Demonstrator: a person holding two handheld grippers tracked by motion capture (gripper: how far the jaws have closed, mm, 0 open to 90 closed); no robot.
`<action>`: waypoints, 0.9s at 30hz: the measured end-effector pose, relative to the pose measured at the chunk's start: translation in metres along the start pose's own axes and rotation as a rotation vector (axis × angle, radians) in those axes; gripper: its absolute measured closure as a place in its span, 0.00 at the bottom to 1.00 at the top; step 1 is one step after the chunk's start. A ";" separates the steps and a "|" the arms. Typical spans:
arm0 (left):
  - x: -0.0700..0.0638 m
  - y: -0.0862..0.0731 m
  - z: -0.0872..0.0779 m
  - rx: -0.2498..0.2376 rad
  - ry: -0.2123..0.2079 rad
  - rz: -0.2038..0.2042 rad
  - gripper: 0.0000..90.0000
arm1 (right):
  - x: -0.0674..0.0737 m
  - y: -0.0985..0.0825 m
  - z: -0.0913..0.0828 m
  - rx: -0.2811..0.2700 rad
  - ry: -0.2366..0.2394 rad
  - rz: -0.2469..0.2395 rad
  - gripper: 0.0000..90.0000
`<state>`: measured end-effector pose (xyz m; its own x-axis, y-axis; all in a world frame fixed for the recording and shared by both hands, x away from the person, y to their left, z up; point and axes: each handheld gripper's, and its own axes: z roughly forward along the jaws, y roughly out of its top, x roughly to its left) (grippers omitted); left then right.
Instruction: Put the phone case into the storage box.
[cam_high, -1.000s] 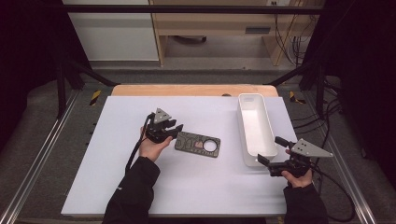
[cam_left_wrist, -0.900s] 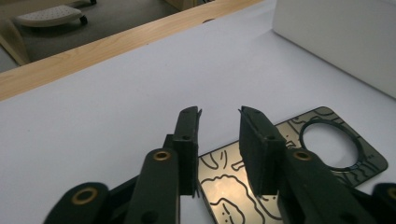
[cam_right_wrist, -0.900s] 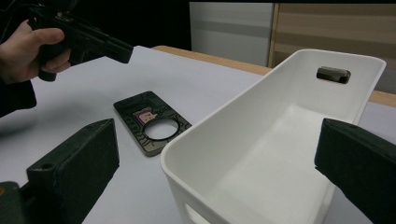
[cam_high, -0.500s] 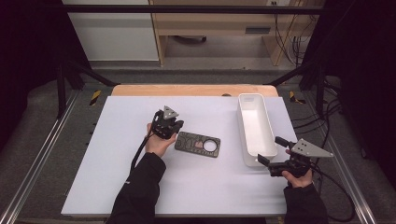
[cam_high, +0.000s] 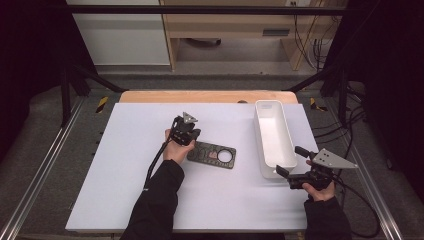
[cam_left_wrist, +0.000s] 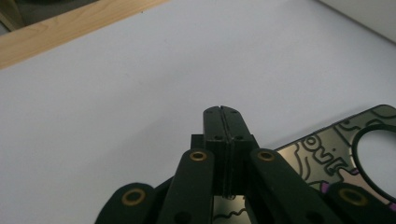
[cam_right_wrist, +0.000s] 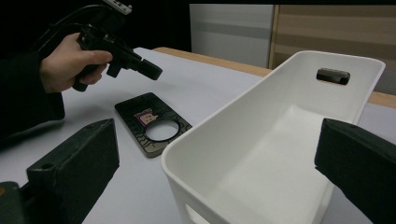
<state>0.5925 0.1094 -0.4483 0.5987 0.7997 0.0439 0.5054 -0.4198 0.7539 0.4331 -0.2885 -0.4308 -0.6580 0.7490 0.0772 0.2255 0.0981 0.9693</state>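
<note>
The left gripper (cam_high: 192, 134), jaws pressed together and holding nothing, hovers at the plate's (cam_high: 212, 154) near end. The right gripper (cam_high: 290, 167) waits wide open beside the bin (cam_high: 274, 137). Next, I judge, the left jaws must open to take the plate.

The white worktop (cam_high: 125, 175), edged at its far side by a strip of bare wood, carries two things. A flat black patterned plate (cam_high: 212, 154) with a round hole lies near its middle. A long white bin (cam_high: 272, 137) stands right of the plate, apart from it.
</note>
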 end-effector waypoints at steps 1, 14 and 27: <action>0.001 -0.001 0.002 0.004 0.001 -0.006 0.99 | 0.000 0.000 0.000 0.000 0.000 -0.001 0.00; 0.002 -0.009 0.020 0.069 -0.001 0.001 0.99 | 0.000 0.000 0.000 0.004 0.001 -0.002 0.00; 0.003 -0.010 0.019 0.104 -0.030 0.009 0.99 | 0.001 0.000 0.001 0.006 0.001 -0.004 0.00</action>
<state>0.6011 0.1080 -0.4686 0.6211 0.7831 0.0301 0.5606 -0.4708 0.6812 0.4331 -0.2876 -0.4310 -0.6595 0.7481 0.0733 0.2270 0.1052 0.9682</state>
